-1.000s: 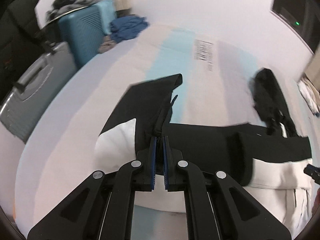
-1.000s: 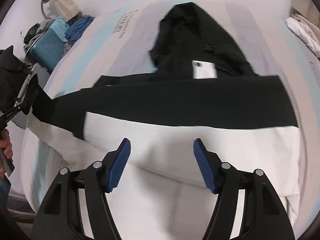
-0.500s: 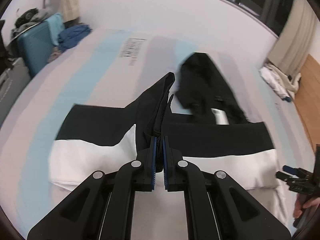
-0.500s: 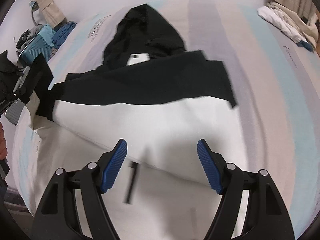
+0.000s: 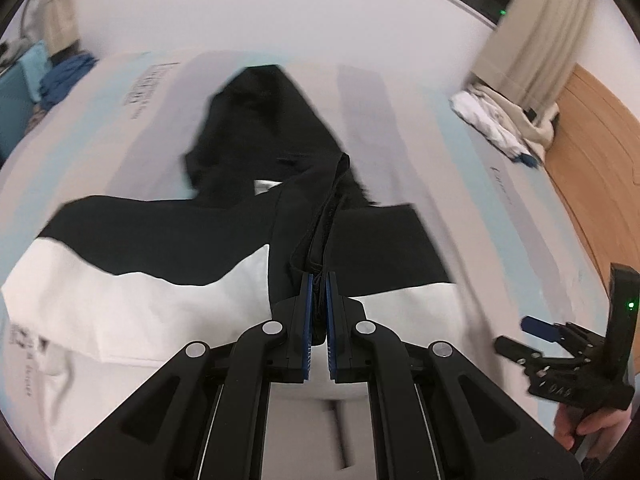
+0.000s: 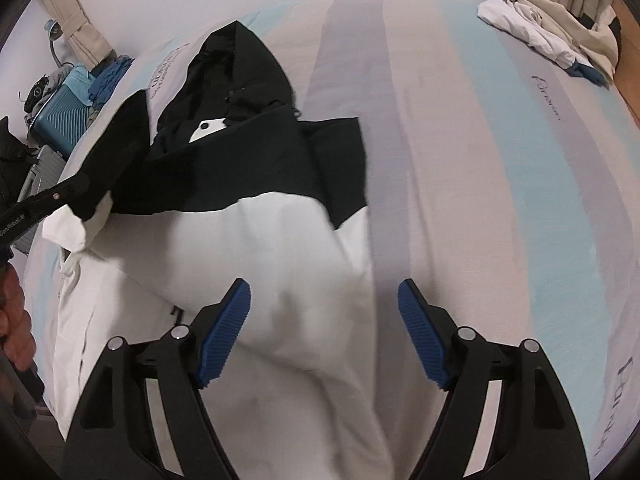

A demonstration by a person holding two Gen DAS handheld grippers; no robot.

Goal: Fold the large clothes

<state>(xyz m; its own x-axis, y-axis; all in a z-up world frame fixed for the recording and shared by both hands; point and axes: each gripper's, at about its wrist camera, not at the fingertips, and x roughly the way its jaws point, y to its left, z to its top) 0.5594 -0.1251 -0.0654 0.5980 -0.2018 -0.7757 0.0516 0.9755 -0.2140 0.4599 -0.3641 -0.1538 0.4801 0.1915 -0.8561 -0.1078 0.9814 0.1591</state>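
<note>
A large black-and-white hooded jacket (image 5: 140,300) lies spread on the striped bed (image 6: 480,160), with its black hood (image 5: 256,120) toward the far side. My left gripper (image 5: 318,280) is shut on a black sleeve (image 5: 328,208) and holds it lifted over the jacket's body. In the right wrist view that sleeve (image 6: 120,148) hangs from the left gripper (image 6: 60,196) at the left edge. My right gripper (image 6: 323,286) hovers over the jacket's white right edge (image 6: 300,260). Its jaws are opening and nothing is pressed between the pads. The right gripper (image 5: 552,344) also shows low at the right in the left wrist view.
A heap of white and beige clothes (image 6: 548,36) lies at the bed's far right corner. Blue clothes (image 5: 64,80) and a blue suitcase (image 6: 60,120) sit past the far left corner. Wooden flooring (image 5: 592,160) runs along the right side. A person's hand (image 6: 16,320) holds the left gripper.
The left gripper has carried the black sleeve rightward across the jacket. The right gripper has shifted right to the jacket's right edge, and its jaws stand wider.
</note>
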